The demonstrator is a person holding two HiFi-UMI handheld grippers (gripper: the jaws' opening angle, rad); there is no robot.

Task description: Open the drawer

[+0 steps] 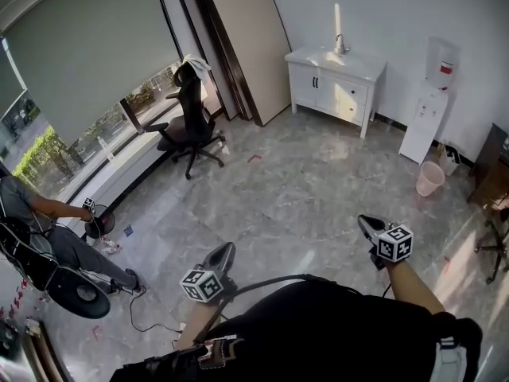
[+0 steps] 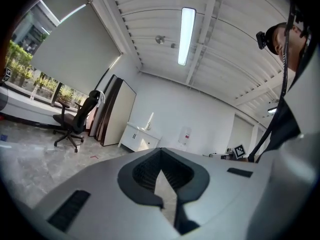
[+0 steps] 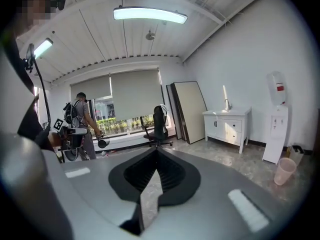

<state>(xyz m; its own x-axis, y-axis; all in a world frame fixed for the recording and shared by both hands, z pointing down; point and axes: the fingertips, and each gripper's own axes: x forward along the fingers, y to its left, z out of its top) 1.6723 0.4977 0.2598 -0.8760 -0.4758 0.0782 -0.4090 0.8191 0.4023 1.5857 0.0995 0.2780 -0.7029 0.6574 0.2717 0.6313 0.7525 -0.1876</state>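
Note:
A white cabinet (image 1: 334, 86) with a tap on top stands against the far wall, its doors on the left and its drawers (image 1: 352, 92) on the right. The drawers look closed. The cabinet also shows small in the left gripper view (image 2: 140, 140) and in the right gripper view (image 3: 227, 126). My left gripper (image 1: 225, 253) and right gripper (image 1: 367, 223) are held low in front of my body, far across the floor from the cabinet. Both point roughly towards it. The left gripper (image 2: 160, 166) and the right gripper (image 3: 156, 151) are each shut, with nothing between the jaws.
A black office chair (image 1: 189, 122) stands by the window. Tall boards (image 1: 246, 46) lean on the wall left of the cabinet. A water dispenser (image 1: 429, 110) and a pink bin (image 1: 430, 178) are to its right. Another person (image 1: 40, 229) sits at the left.

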